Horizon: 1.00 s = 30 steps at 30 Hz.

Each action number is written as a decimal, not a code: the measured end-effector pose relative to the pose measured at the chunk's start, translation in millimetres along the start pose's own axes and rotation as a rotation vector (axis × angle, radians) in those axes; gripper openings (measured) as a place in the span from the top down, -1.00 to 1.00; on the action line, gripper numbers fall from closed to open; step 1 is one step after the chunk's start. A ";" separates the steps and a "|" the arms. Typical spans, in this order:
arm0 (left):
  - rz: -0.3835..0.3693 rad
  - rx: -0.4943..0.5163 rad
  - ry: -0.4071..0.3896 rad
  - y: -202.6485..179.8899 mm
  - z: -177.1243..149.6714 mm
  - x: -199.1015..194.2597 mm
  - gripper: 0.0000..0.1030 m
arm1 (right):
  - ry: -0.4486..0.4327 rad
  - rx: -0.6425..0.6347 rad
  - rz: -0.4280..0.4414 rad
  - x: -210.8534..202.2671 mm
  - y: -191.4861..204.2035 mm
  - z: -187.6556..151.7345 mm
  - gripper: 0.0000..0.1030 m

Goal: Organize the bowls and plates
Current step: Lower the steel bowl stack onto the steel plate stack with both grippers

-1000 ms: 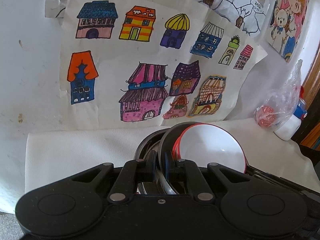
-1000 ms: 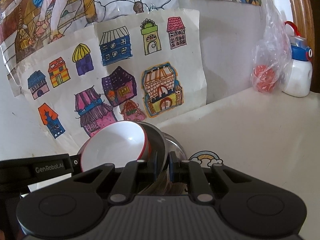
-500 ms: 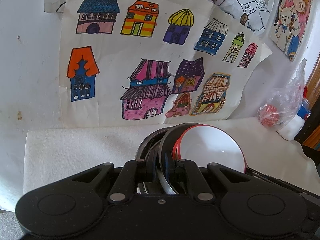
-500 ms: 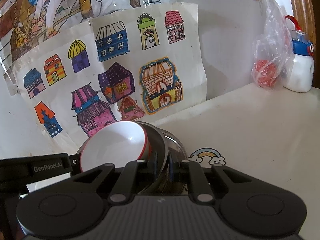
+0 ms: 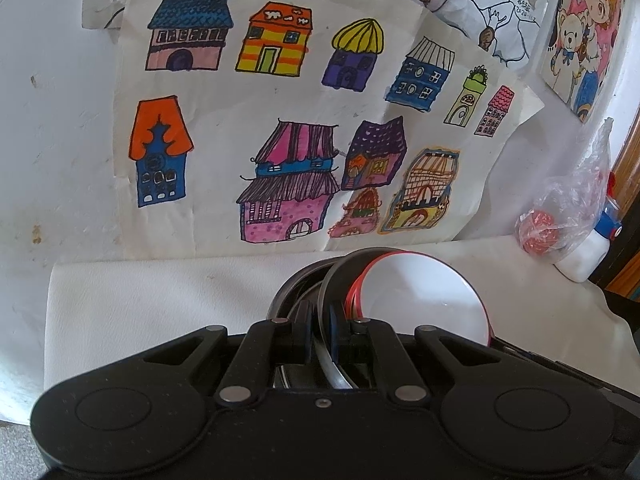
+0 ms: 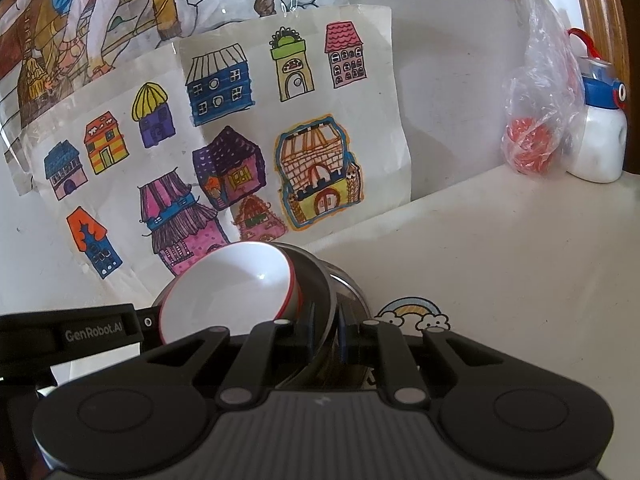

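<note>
- Here, the black left gripper [image 5: 320, 334] is clamped on the thin rim of a round grey metal plate [image 5: 338, 276], its blue-padded fingers pinching that rim from both sides.
- The black right gripper [image 6: 325, 330], with a ribbed grey body, is likewise closed on the rim of the same grey metal plate [image 6: 320, 280], from the opposite side.
- A white bowl with a red rim [image 5: 424, 300] sits on the plate, tipped so that its white hollow faces the left wrist camera; in the right wrist view the bowl [image 6: 228, 288] lies left of the fingers.
- More dark round metal dishes [image 5: 296, 284] are stacked under the plate, seen only in part.
- The stack is above a white desk [image 6: 520, 264], near the wall; whether it touches the desk I cannot tell.
- A rainbow-and-cloud sticker [image 6: 412, 314] shows on the desk just beside the right gripper.
- A paper sheet with coloured drawings of houses [image 5: 288, 120] hangs on the wall behind.
- Well apart, at the desk's far corner, a clear plastic bag holding something red [image 6: 536, 120] leans against a white bottle with a blue and red cap [image 6: 600, 136].
</note>
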<state>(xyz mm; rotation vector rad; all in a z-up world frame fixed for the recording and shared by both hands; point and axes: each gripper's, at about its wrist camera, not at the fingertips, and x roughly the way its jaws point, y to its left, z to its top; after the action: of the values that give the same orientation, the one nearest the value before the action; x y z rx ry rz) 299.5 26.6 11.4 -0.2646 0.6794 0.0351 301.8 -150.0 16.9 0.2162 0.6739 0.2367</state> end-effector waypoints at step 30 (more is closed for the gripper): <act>-0.002 -0.008 0.005 1.1 0.2 0.6 0.87 | -0.011 0.003 0.004 0.6 0.8 -0.5 0.70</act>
<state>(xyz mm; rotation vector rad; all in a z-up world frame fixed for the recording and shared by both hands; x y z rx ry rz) 300.0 27.7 10.9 -0.2736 0.6842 0.0355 301.7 -149.0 16.4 0.2211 0.6630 0.2378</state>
